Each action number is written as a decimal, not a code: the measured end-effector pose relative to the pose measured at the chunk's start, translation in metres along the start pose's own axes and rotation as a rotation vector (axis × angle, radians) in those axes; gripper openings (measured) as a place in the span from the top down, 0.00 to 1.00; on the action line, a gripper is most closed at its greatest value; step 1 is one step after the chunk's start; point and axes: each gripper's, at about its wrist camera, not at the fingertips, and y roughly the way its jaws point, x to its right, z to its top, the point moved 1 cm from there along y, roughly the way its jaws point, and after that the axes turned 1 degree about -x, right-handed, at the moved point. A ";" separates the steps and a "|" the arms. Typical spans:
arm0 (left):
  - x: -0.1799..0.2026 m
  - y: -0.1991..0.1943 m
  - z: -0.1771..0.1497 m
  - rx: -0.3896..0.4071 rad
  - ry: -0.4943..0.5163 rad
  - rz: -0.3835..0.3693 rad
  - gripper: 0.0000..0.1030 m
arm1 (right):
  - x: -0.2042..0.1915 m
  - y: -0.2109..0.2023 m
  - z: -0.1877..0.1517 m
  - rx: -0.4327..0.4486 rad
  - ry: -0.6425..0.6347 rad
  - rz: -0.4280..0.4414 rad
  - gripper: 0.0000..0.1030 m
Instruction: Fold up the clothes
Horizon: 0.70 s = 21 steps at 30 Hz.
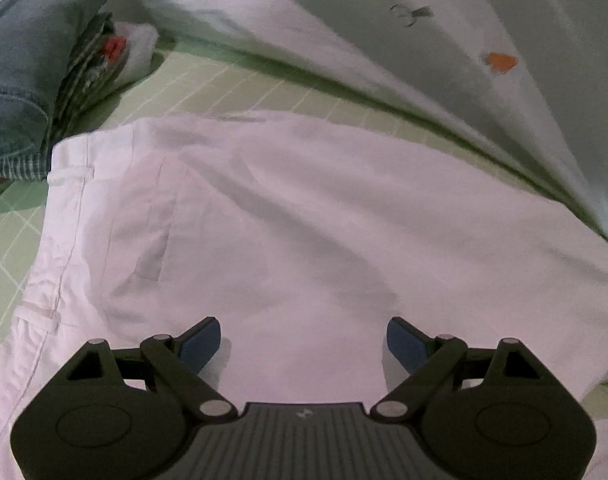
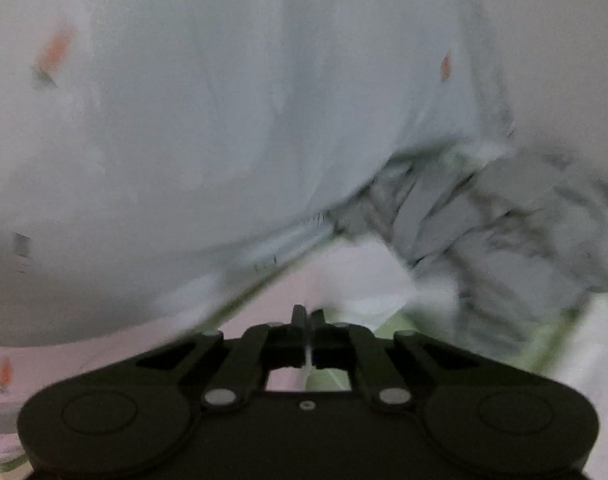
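White trousers (image 1: 288,216) lie flat on a green checked sheet (image 1: 240,88), waistband to the left. My left gripper (image 1: 304,344) is open just above the cloth, blue pads (image 1: 200,346) apart and empty. In the blurred right wrist view my right gripper (image 2: 307,320) is shut on a thin edge of the white trousers (image 2: 335,276). A pale blue-white cloth with small orange prints (image 2: 184,120) fills the view behind it.
A stack of folded clothes with blue jeans (image 1: 28,52) on top sits at the far left. The pale printed cloth (image 1: 443,40) rises along the far side. A crumpled grey garment (image 2: 503,216) lies to the right of my right gripper.
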 end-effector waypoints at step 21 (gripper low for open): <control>0.026 -0.045 -0.041 0.049 0.011 0.005 0.12 | 0.034 -0.055 -0.020 -0.176 -0.342 -0.053 0.49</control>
